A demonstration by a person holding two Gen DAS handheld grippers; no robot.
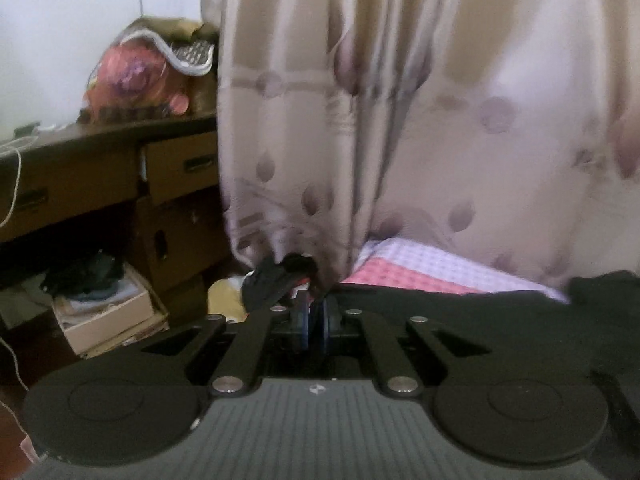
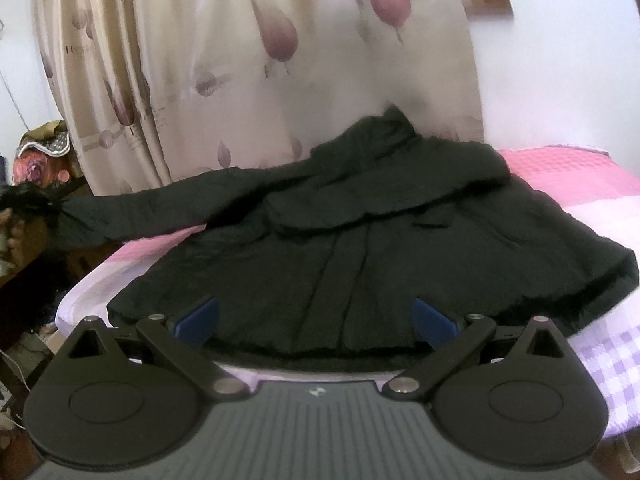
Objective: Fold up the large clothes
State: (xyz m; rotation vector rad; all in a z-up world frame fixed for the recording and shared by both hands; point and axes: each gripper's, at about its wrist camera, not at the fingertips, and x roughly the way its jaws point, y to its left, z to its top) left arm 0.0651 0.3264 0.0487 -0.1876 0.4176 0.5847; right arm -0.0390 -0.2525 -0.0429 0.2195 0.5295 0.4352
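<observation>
While the left gripper is pinched tight on the cuff of the black coat, stretching that sleeve out past the bed's edge for folding, the right gripper hovers wide apart over the coat's near hem, holding nothing.

No text, label or number is legible in either view.
</observation>
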